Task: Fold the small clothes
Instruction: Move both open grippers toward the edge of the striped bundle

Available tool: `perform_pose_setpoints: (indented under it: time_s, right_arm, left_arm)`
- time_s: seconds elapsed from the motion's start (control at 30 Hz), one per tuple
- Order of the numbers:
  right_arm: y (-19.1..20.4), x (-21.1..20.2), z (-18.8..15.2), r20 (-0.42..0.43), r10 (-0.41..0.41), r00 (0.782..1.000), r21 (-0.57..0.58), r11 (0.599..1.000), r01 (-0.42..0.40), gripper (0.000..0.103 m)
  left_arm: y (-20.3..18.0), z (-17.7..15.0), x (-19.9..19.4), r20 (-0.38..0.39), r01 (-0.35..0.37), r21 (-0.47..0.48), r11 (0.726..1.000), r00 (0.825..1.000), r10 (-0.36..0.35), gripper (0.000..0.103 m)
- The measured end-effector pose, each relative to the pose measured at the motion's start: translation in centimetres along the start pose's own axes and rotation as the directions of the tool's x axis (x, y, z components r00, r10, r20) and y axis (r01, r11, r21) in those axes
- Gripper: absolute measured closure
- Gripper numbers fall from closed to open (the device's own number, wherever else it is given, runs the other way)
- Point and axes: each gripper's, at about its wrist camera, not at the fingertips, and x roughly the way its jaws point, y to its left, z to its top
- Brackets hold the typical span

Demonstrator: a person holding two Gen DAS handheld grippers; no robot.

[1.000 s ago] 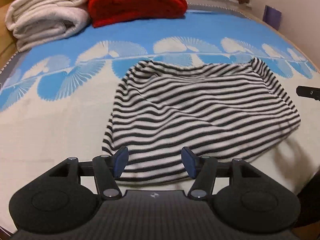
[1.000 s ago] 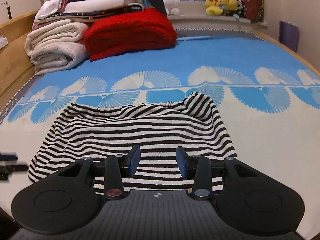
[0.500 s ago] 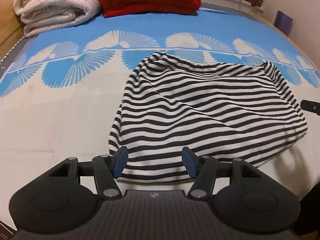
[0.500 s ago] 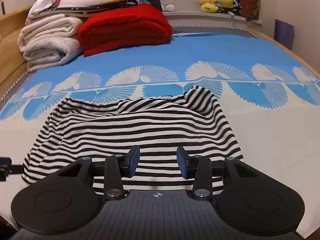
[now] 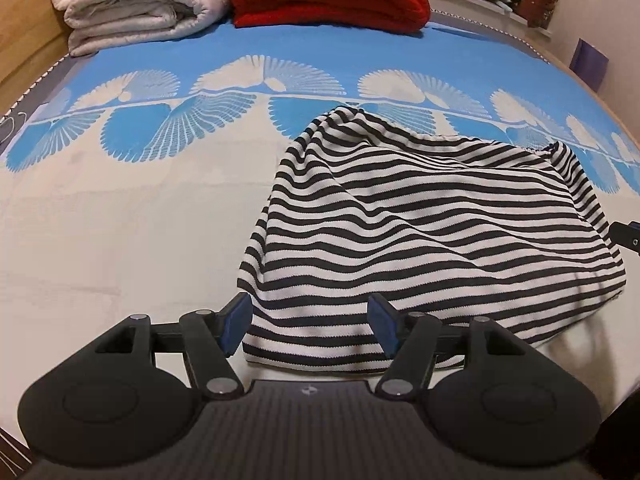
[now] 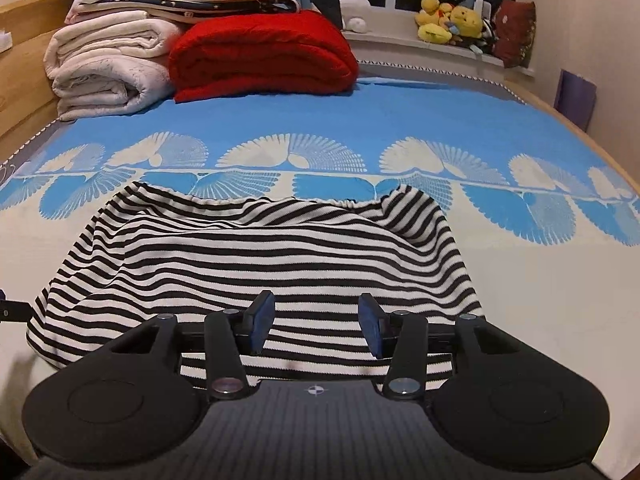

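The striped garment (image 5: pixel 420 236) lies rumpled on the bed (image 5: pixel 120 240), in the centre and right of the left wrist frame and across the middle of the right wrist frame. The left gripper (image 5: pixel 310 322) is at the lower centre, over the garment's near left corner; its jaws are spread and have just been opening, pinching nothing. The right gripper (image 6: pixel 316 322) is over the near hem, jaws also spread and just opening, not pressing the cloth. A red blanket (image 6: pixel 260 56) and white folded blankets (image 6: pixel 108 72) sit in the upper left.
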Motion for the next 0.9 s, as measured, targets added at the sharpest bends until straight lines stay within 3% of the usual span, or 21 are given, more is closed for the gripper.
perform_pose_setpoints:
  time_s: [0.17,0.37,0.7,0.73,0.8,0.87,0.9]
  right_arm:
    - [0.7,0.0,0.0,0.039,-0.035,0.999,-0.037,0.999,0.036,0.055]
    - [0.8,0.0,0.5,0.061,-0.011,0.998,-0.005,1.0,0.011,0.055]
    - [3.4,0.8,0.7,0.063,0.031,0.998,-0.054,0.998,-0.027,0.057]
    - [3.9,0.8,0.7,0.063,0.044,0.997,-0.069,0.997,-0.04,0.059]
    - [4.8,1.1,0.5,0.055,0.081,0.995,-0.084,0.994,-0.076,0.079]
    - [5.7,1.5,0.3,0.042,0.105,0.994,-0.098,0.99,-0.1,0.091]
    - [6.3,1.7,0.1,0.041,0.108,0.993,-0.116,0.988,-0.103,0.092]
  left_arm:
    - [0.2,0.2,0.1,-0.001,0.008,-0.023,1.0,1.0,-0.008,0.034]
    - [0.4,0.6,0.2,-0.001,0.015,-0.041,0.999,1.0,-0.015,0.034]
    - [1.6,1.3,0.8,-0.013,0.014,-0.105,0.994,1.0,-0.015,0.034]
    - [1.9,1.4,0.9,-0.015,0.013,-0.115,0.993,1.0,-0.015,0.034]
    - [2.5,1.6,1.0,-0.018,0.014,-0.139,0.99,1.0,-0.016,0.034]
    - [3.2,1.8,1.0,-0.021,0.014,-0.165,0.986,1.0,-0.018,0.034]
    - [3.6,1.9,1.1,-0.023,0.015,-0.181,0.983,1.0,-0.02,0.034]
